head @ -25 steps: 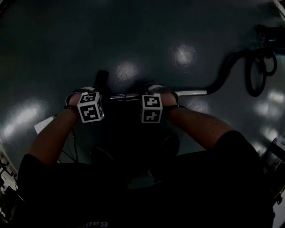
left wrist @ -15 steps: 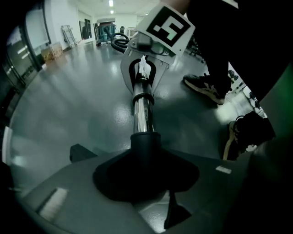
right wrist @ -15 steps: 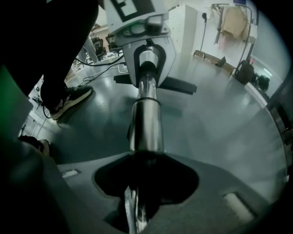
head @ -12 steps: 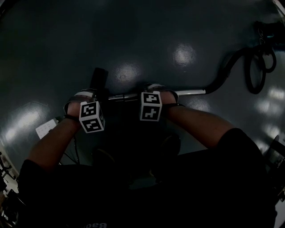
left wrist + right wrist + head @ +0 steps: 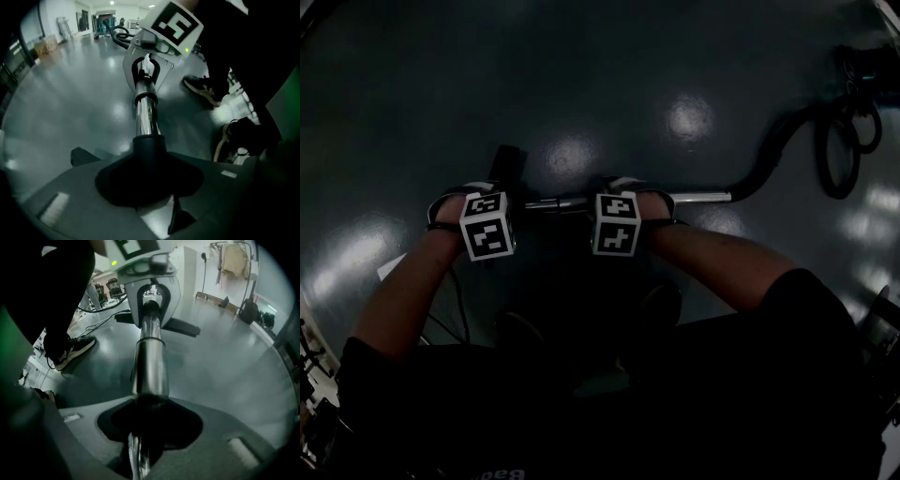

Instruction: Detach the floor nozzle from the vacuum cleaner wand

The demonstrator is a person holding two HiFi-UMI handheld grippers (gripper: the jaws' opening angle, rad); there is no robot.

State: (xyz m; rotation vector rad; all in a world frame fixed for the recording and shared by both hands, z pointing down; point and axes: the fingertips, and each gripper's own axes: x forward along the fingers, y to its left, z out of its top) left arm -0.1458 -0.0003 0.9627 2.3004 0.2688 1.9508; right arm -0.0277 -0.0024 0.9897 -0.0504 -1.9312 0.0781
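Note:
The chrome wand point(image 5: 698, 197) lies level across the dark floor, and its black hose point(image 5: 773, 155) curves off to the right. At its left end sits the black floor nozzle point(image 5: 508, 159). My left gripper point(image 5: 492, 199) points steeply down and is shut on the nozzle's black neck point(image 5: 149, 150), where the wand point(image 5: 146, 112) enters it. Close to the right, my right gripper point(image 5: 623, 195) is shut on the wand point(image 5: 150, 362). Each gripper view shows the other gripper up the tube: the right one point(image 5: 146, 70) and the left one point(image 5: 152, 296). The nozzle point(image 5: 180, 326) shows behind the left gripper.
The hose coils point(image 5: 844, 141) at the far right, by a dark machine point(image 5: 862, 66). My shoes point(image 5: 661, 305) stand just behind the wand. Cables point(image 5: 101, 319) trail on the floor, and a clothes rack point(image 5: 234, 263) stands in the room's background.
The left hand's marker cube dipped slightly toward me and came back up. The wand, the nozzle and the right gripper stay where they were.

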